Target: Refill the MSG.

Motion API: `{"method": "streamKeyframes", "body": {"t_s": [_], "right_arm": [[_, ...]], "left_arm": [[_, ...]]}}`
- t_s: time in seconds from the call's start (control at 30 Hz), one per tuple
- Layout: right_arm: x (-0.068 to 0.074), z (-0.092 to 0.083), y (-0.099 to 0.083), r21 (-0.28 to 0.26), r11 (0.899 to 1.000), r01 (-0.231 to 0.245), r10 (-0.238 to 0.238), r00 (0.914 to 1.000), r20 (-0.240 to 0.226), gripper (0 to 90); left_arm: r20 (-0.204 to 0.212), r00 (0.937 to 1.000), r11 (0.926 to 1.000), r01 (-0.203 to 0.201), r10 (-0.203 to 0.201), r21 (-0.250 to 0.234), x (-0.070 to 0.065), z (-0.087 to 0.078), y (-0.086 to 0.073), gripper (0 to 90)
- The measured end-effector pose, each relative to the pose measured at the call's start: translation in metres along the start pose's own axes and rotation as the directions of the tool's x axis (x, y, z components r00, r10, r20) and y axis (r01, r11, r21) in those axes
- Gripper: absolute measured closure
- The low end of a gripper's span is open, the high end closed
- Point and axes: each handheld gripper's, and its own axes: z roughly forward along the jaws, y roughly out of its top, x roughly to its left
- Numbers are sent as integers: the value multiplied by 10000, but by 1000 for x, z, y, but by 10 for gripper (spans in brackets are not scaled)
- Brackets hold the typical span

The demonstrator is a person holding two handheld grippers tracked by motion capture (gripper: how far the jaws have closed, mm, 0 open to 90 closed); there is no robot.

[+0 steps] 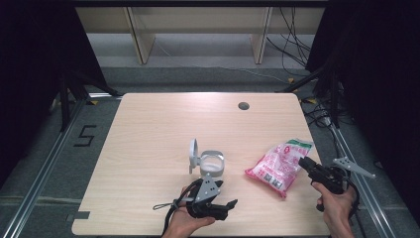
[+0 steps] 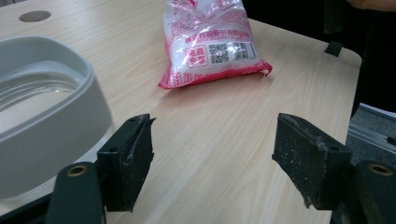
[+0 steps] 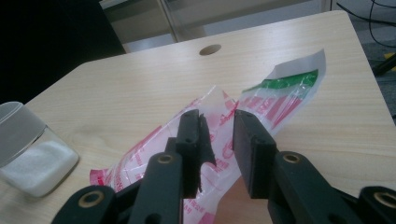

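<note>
Right gripper (image 3: pixel 218 140) slightly parted over pink bag (image 3: pixel 154 158).

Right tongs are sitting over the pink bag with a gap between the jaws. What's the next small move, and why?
Probably ease the right tongs down and close on the pink bag: their jaws stand slightly apart above it, not pressing it. The left tongs are open beside the container, holding nothing.

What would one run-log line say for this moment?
left gripper: open, beside jar | right gripper: open over bag | table
</note>
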Motion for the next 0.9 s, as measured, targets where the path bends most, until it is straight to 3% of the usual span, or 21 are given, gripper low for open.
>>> {"method": "streamKeyframes", "body": {"t_s": [0.07,0.13,0.17,0.2,0.3,0.33,0.37,0.4,0.43,0.5,0.53,0.57,0.8,0.83,0.87,0.9], "right_arm": [[1,-1,-1,12,10000,-73,73,9999,-69,718],[0,-3,0,180,9998,90,-93,9998,175,710],[3,-2,0,174,9998,-131,131,9999,0,703],[4,-2,-1,118,9999,-126,127,9999,-70,696],[9,-1,-1,20,9999,116,-115,9993,-347,653],[13,-1,-2,103,9999,-7,11,9995,-318,626],[14,-2,-1,326,9992,220,-210,9993,-303,585],[16,1,-2,107,9997,241,-236,9990,-391,553],[17,0,0,402,9976,563,-556,9983,-179,542],[22,0,-1,330,9978,577,-568,9980,-282,519],[23,0,-1,453,9952,871,-861,9960,-232,510],[24,0,-1,407,9939,1024,-1014,9945,-255,502],[32,0,-5,812,9889,1242,-1213,9918,-402,458],[34,2,-6,491,9918,1181,-1149,9914,-626,453],[37,0,-7,719,9915,1082,-1056,9936,-393,449],[36,0,-7,707,9873,1426,-1389,9888,-555,446]], "left_arm": [[-93,9998,9999,157,-157,-46,2,-2,-1,278],[-134,9997,9997,220,-222,-129,5,-3,-2,278],[-160,9998,9999,121,-122,-61,7,-5,-2,278],[-152,9995,9994,289,-291,-176,7,-5,-3,278],[-379,9990,9997,236,-233,71,11,-9,-5,278],[-316,9990,9994,327,-330,-92,12,-9,-6,278],[-344,9987,9993,380,-382,-70,14,-10,-7,277],[-349,9984,9990,430,-434,-117,15,-11,-8,276],[-481,9975,9986,522,-524,-54,15,-13,-8,276],[-467,9979,9990,454,-454,-28,18,-15,-9,276],[-415,9974,9979,586,-597,-272,17,-14,-10,276],[-563,9971,9987,511,-511,-17,18,-17,-10,276],[-653,9958,9978,638,-648,-180,24,-22,-13,276],[-727,9947,9973,724,-731,-134,24,-24,-13,275],[-749,9949,9976,667,-677,-162,25,-24,-13,275],[-736,9946,9972,712,-726,-210,26,-24,-14,275]]}}
